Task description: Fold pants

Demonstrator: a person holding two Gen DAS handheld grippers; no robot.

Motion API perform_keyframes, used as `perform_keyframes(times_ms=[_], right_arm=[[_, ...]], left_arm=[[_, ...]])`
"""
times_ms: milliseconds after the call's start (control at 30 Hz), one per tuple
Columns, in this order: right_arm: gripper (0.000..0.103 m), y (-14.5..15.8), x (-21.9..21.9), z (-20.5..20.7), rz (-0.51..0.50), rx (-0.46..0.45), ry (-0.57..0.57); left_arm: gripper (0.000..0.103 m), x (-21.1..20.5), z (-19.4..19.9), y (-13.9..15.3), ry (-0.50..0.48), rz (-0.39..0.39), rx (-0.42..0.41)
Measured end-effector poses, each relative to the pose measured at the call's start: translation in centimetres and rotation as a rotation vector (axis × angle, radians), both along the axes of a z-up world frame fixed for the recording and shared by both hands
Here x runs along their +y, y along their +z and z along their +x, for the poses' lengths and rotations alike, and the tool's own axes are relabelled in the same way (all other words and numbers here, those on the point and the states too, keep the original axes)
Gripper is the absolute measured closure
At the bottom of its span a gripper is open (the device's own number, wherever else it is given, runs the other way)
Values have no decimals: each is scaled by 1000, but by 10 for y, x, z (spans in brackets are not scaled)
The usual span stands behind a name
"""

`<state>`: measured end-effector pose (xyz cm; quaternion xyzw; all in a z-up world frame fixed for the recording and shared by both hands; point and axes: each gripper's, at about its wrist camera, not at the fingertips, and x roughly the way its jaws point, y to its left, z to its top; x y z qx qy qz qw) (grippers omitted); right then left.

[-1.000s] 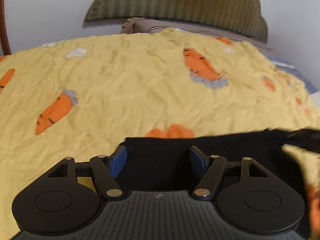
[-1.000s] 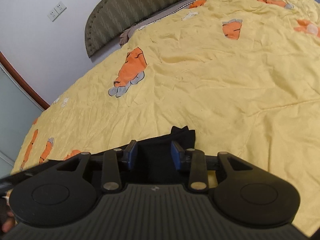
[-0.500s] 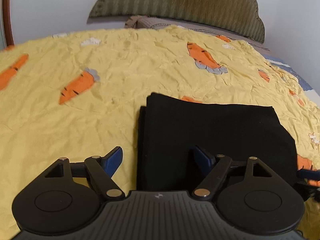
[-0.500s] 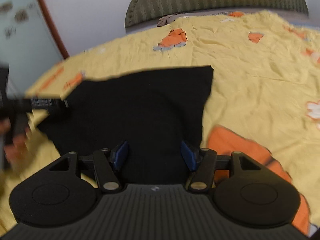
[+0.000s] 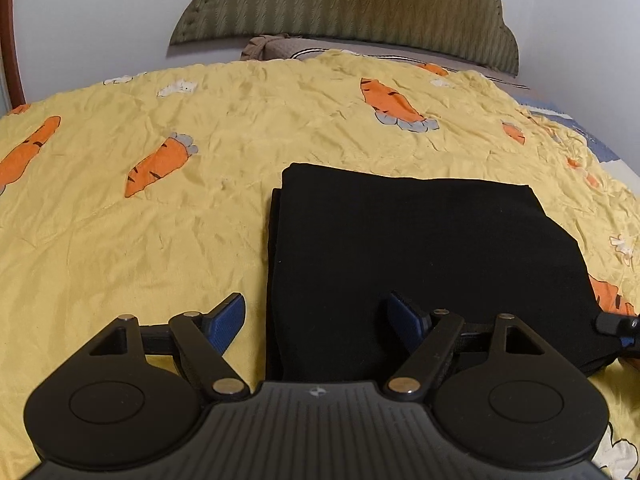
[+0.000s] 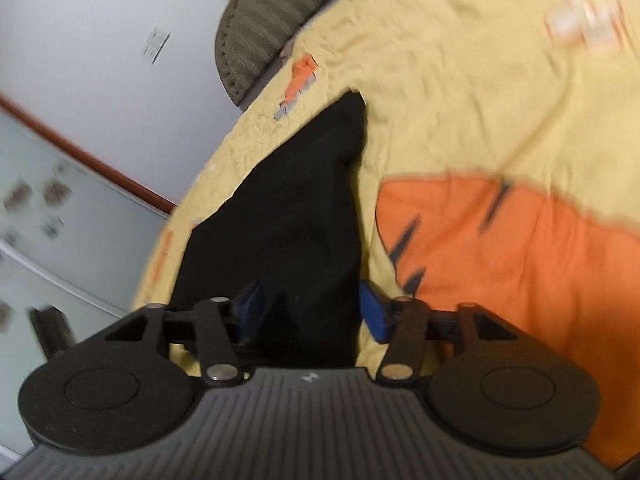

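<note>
The black pants (image 5: 420, 256) lie folded into a flat rectangle on the yellow carrot-print bedspread (image 5: 160, 220). My left gripper (image 5: 318, 320) is open and empty, hovering over the near left edge of the pants, one blue pad on each side of that edge. In the blurred, tilted right wrist view the pants (image 6: 288, 216) run away from the camera. My right gripper (image 6: 310, 310) is open over their near right end, holding nothing. Its tip also shows at the right edge of the left wrist view (image 5: 618, 326).
A padded olive headboard (image 5: 348, 4) and a pillow (image 5: 276, 46) are at the far end of the bed, against a white wall. A glass door with a brown frame (image 6: 80, 160) is on the left. The bedspread extends all around the pants.
Both grippers have let go of the pants and pulled back; the pants now lie folded flat. The right gripper has opened wider, dropped low and rolled sideways.
</note>
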<state>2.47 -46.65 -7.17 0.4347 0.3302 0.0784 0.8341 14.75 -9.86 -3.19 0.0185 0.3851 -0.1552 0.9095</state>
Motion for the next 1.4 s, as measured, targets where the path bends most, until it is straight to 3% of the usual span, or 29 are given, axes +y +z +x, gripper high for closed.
perform_keyframes(times_ms=[67, 133, 233, 300, 400, 433, 500, 567, 633, 767, 833, 900, 1000, 1133, 1300, 1400], right_arm=[[78, -3, 1, -6, -4, 13, -9], [87, -1, 1, -10, 3, 15, -17], [90, 13, 6, -14, -28, -20, -25], [90, 22, 13, -17, -82, -29, -17], [91, 13, 24, -8, -211, 57, 25], [92, 9, 22, -8, -206, 66, 22], [87, 13, 16, -8, -188, 66, 17], [80, 28, 17, -12, -272, 37, -23], [80, 42, 16, -15, -357, 9, -72], [80, 54, 9, 5, -290, -58, -100], [80, 59, 11, 30, -307, -85, -103], [78, 56, 7, 55, -301, -72, -137], [78, 43, -9, 93, -198, -39, -182], [78, 28, -18, 134, -146, -20, -181], [87, 8, -25, 164, -188, 51, -208], [79, 20, -21, 156, -235, 53, -214]], left_arm=[[25, -2, -2, 1, -7, 22, -15], [25, -4, -4, 1, -11, 38, -24], [24, -5, -5, -1, -19, 60, -19], [22, -4, -5, -4, -26, 68, -16], [22, 0, -6, -3, -25, 54, -8], [22, 2, -8, -1, -22, 46, -9], [22, 5, -12, 5, -16, 50, -34], [22, 4, -15, 13, -8, 64, -75], [22, -1, -14, 20, -7, 62, -115], [22, -22, 5, 31, -40, 38, -132], [22, -36, 20, 29, -40, 51, -132], [22, -45, 33, 27, -28, 56, -135], [22, -53, 49, 21, -22, 62, -147], [21, -53, 73, 0, 41, 121, -75], [17, -33, 74, -6, 82, 23, -27], [17, -27, 56, 2, 76, 48, -77]])
